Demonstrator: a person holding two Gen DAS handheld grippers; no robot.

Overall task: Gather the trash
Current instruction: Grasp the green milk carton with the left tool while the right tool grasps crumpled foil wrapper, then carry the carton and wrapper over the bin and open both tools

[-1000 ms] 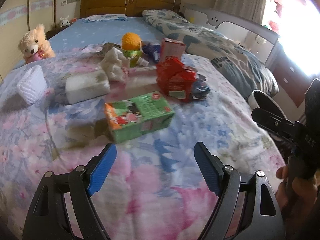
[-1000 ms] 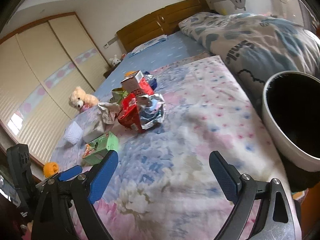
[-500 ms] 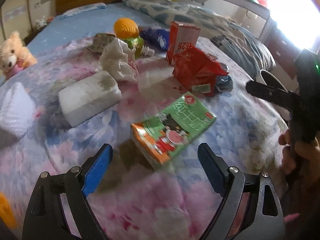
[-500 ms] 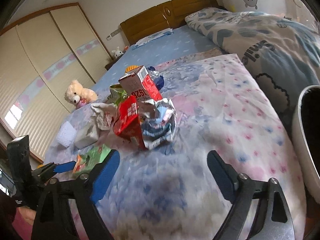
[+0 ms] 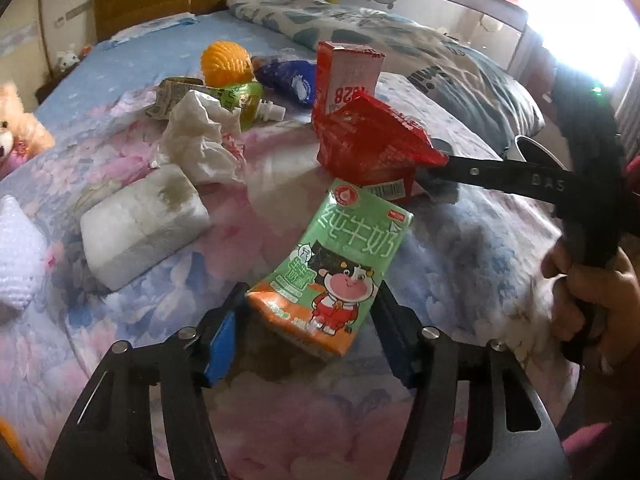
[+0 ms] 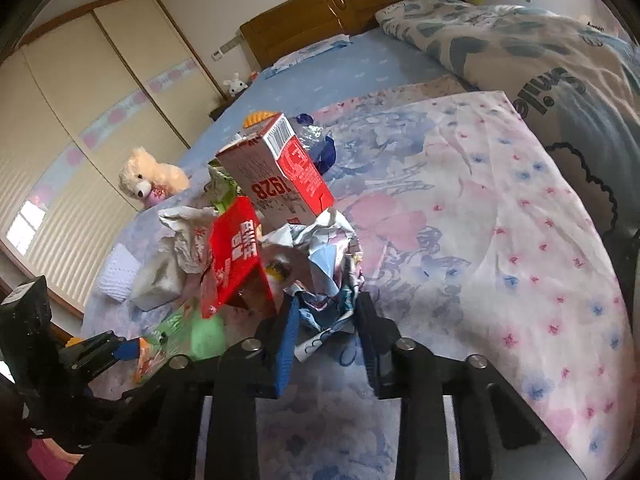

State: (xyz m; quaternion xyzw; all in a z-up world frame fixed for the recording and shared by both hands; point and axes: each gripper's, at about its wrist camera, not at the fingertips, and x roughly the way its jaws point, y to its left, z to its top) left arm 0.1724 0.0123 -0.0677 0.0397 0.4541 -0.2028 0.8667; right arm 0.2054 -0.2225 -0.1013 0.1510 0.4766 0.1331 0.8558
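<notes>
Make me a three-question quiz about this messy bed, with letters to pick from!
1. Where is the teddy bear?
A. by the wardrobe side of the bed
B. on the pillow
C. in the bin

2. What colour is the milk carton between the left gripper fingers?
A. blue
B. green
C. black

3. The right gripper is:
A. wide open
B. out of view
C. shut on the crumpled wrapper

Answers: 1 A, it sits at the bed's edge nearest the wardrobe; 2 B, green front; 3 C, fingers pinch the wrapper.

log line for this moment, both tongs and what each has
left tongs: closing on green milk carton, on bed | right tongs: closed on crumpled wrapper | red carton: upright behind
</notes>
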